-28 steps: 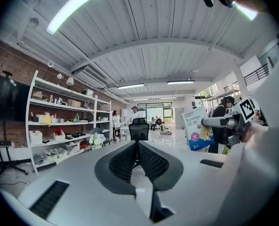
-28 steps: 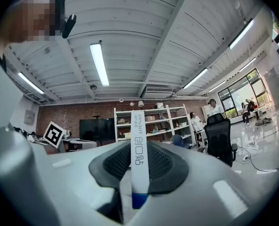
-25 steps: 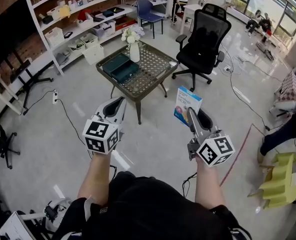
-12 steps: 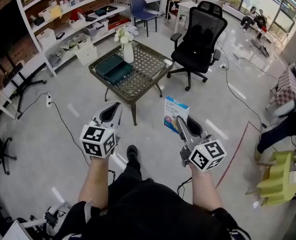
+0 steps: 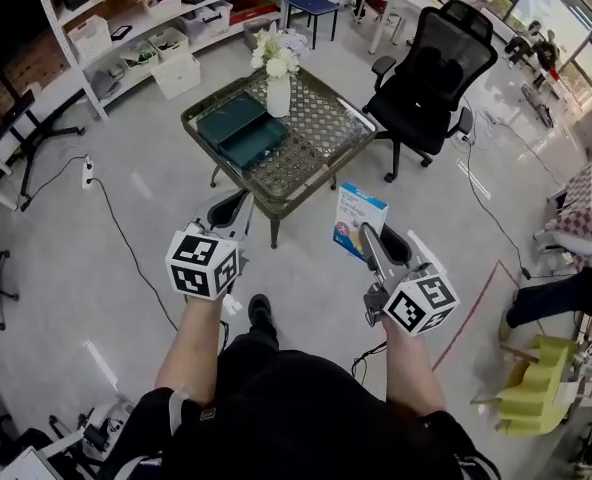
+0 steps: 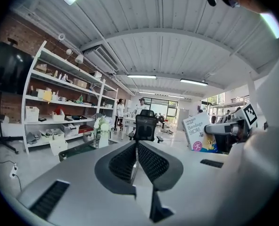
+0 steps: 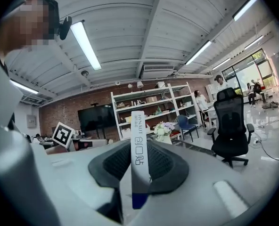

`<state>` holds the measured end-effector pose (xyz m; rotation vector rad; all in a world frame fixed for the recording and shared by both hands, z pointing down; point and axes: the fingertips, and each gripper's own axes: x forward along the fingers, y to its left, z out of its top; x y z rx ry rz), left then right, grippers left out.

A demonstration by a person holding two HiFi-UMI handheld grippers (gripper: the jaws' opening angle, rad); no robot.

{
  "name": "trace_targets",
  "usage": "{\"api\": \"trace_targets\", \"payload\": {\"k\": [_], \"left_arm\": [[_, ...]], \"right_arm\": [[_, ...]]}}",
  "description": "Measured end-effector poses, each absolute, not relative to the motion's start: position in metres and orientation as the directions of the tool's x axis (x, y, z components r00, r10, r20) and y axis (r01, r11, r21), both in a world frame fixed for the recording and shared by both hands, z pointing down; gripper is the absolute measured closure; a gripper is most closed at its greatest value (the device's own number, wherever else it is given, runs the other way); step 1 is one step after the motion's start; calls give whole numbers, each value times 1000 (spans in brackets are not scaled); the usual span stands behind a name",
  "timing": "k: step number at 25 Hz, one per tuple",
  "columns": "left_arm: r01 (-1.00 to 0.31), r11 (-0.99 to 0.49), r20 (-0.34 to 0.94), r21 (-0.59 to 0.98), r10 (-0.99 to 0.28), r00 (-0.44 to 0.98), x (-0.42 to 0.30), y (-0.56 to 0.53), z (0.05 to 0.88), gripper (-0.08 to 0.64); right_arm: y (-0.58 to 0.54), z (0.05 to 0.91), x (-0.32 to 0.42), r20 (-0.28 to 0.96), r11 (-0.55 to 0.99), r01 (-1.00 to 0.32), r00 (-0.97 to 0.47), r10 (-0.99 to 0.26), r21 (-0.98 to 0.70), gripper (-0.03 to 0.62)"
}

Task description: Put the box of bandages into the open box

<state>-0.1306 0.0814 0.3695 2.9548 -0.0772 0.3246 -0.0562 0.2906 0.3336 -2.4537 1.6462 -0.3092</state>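
In the head view, a grey floor [image 5: 126,238] runs to shelves [image 5: 126,28] and a chair [image 5: 436,78]. A wicker table [image 5: 326,128] carries a vase [image 5: 278,93] and the teal open box [image 5: 231,118]. Both forearms reach forward side by side. The left gripper [image 5: 231,208] and right gripper [image 5: 376,243] are just short of the table, and the right one clamps the bandage box [image 5: 359,220] upright above the floor. In the left gripper view, the jaws meet with nothing between them. In the right gripper view, the pads pinch the bandage box edge-on.

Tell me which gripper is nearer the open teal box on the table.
Left. The left gripper hovers just short of the table, in front of the open teal box; the right gripper, holding the bandage box, is farther to its right.
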Motion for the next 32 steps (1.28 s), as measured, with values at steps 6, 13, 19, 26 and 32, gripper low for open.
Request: {"api": "trace_targets", "payload": {"k": [6,13,19,26,32], "left_arm": [[-79,-976,219,201,-34,975,-86,-6,367,540],[-102,-966,204,238,-53,977,-62,-54,362,540],[-139,-963,228,230,-86,970,-36,-71,374,540],[-280,-943,235,182,-235,943,10,-107,364,540],[-395,-905,268,159,-346,899,67,-120,355,540]], "right_arm": [[192,333,-18,127,-331,-907,308,-943,-262,489],[146,335,15,168,-309,-919,273,-947,-245,489],[128,358,60,175,-290,-912,247,-953,-289,489],[74,361,132,123,-128,-939,92,-988,-319,489],[30,369,188,159,58,-948,-113,-981,-314,489]]}}
